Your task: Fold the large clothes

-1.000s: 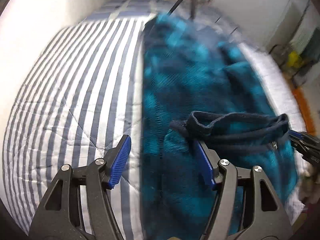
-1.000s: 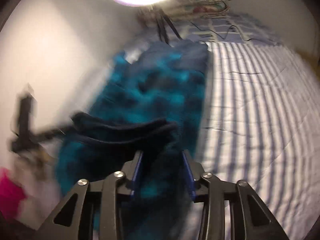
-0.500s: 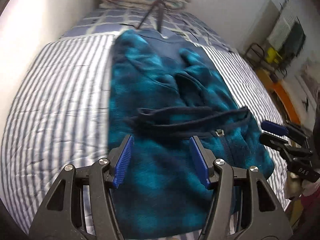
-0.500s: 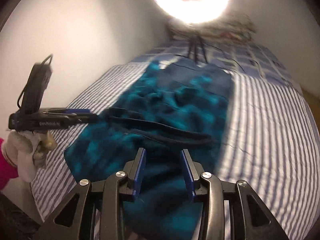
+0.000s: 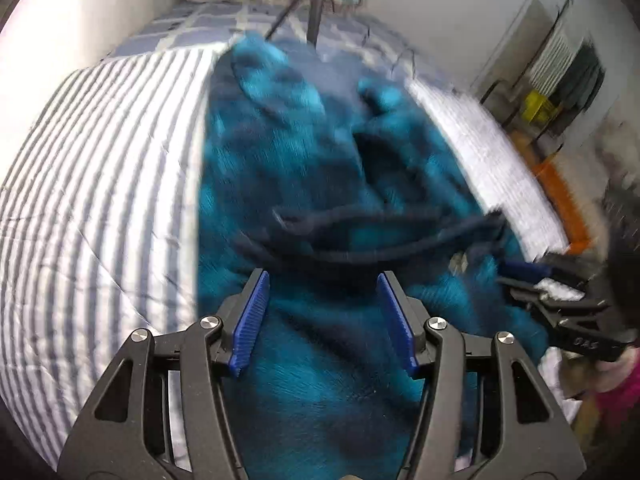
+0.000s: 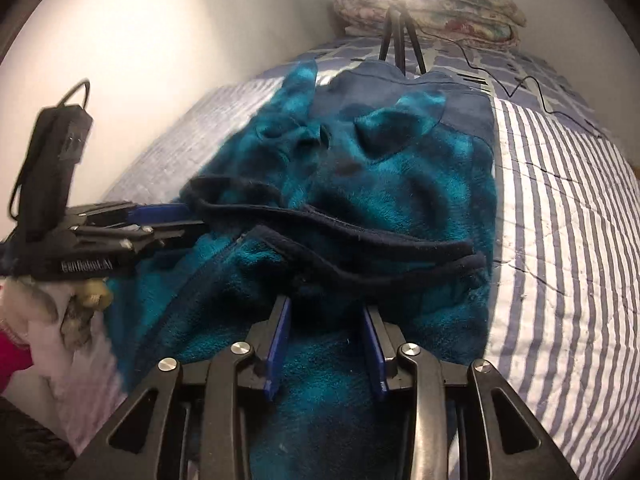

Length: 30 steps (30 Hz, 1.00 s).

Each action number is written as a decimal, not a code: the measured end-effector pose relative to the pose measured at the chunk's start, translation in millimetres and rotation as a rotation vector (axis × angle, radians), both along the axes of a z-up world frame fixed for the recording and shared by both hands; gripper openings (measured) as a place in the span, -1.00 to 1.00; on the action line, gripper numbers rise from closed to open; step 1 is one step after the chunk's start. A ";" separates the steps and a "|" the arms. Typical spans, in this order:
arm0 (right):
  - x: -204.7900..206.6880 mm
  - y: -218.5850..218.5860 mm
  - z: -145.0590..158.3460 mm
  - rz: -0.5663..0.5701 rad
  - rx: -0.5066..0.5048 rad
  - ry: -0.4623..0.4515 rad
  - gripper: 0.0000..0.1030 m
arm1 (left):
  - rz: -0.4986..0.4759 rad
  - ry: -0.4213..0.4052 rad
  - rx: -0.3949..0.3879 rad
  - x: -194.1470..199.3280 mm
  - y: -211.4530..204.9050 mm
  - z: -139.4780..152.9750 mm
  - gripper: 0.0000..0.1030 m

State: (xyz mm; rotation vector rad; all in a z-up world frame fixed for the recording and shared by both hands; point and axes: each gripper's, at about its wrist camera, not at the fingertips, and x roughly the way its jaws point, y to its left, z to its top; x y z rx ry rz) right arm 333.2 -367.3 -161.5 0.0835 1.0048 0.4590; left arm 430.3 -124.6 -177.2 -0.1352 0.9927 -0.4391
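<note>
Centrally, a teal fleece jacket lies along the striped bedspread, its dark hem folded across mid-frame; the left gripper hovers over the lower fabric, claws spread with nothing pinched; the right gripper sits low over the fleece, its claws closing around nap but not visibly clamping it; a tripod stands at upper centre.
</note>
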 end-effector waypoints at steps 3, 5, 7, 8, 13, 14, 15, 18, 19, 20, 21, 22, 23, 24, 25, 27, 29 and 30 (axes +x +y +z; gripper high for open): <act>4.8 -12.0 15.3 -0.011 -0.004 -0.049 -0.38 | 0.025 -0.116 0.058 26.9 19.5 27.1 -0.03; 16.3 -28.7 24.1 -0.044 0.008 -0.066 -0.41 | 0.068 -0.149 0.097 60.2 34.5 37.0 -0.12; 35.3 -46.7 27.8 -0.094 0.002 -0.085 -0.43 | 0.079 -0.152 0.091 89.0 42.6 37.1 -0.12; 43.4 -51.8 28.0 -0.111 -0.002 -0.090 -0.43 | 0.079 -0.147 0.088 104.0 44.5 35.2 -0.12; 103.9 -76.3 16.7 -0.187 -0.001 -0.083 -0.44 | 0.084 -0.133 0.072 173.7 42.9 9.2 -0.28; 115.1 -75.7 14.3 -0.191 -0.001 -0.079 -0.44 | 0.076 -0.124 0.079 185.2 37.9 1.2 -0.28; 127.5 -74.7 9.2 -0.196 -0.002 -0.075 -0.44 | 0.068 -0.118 0.086 191.3 33.5 -4.6 -0.28; 152.3 -64.4 -4.0 -0.180 -0.007 -0.062 -0.44 | 0.017 -0.098 0.127 212.8 3.8 -27.7 -0.28; 160.4 -58.8 -9.8 -0.169 -0.012 -0.055 -0.43 | -0.003 -0.089 0.146 218.7 -7.3 -36.6 -0.28; 171.6 -52.9 -18.9 -0.154 -0.022 -0.040 -0.43 | -0.023 -0.079 0.168 222.5 -16.7 -45.8 -0.28; 181.8 -47.4 -28.5 -0.149 -0.040 -0.025 -0.43 | -0.035 -0.078 0.194 223.5 -23.3 -53.3 -0.28; 188.8 -45.5 -35.2 -0.146 -0.047 -0.013 -0.43 | -0.039 -0.115 0.211 221.8 -27.7 -58.2 -0.28; 196.6 -41.9 -45.9 -0.138 -0.049 0.018 -0.42 | -0.043 -0.130 0.206 220.9 -28.0 -59.7 -0.28; 200.1 -40.3 -52.7 -0.134 -0.049 0.033 -0.42 | -0.047 -0.121 0.188 221.7 -25.7 -59.0 -0.28; 201.2 -39.1 -56.4 -0.133 -0.049 0.022 -0.42 | -0.052 -0.106 0.166 223.4 -21.9 -58.4 -0.28; 203.0 -41.0 -55.8 -0.121 -0.046 0.027 -0.42 | -0.077 -0.076 0.138 225.8 -14.3 -54.5 -0.28; 204.7 -47.5 -49.6 -0.096 -0.027 0.051 -0.42 | -0.098 -0.058 0.124 228.4 -6.8 -46.6 -0.27; 205.7 -51.6 -46.0 -0.086 -0.007 0.048 -0.40 | -0.085 -0.061 0.100 229.8 0.9 -40.3 -0.27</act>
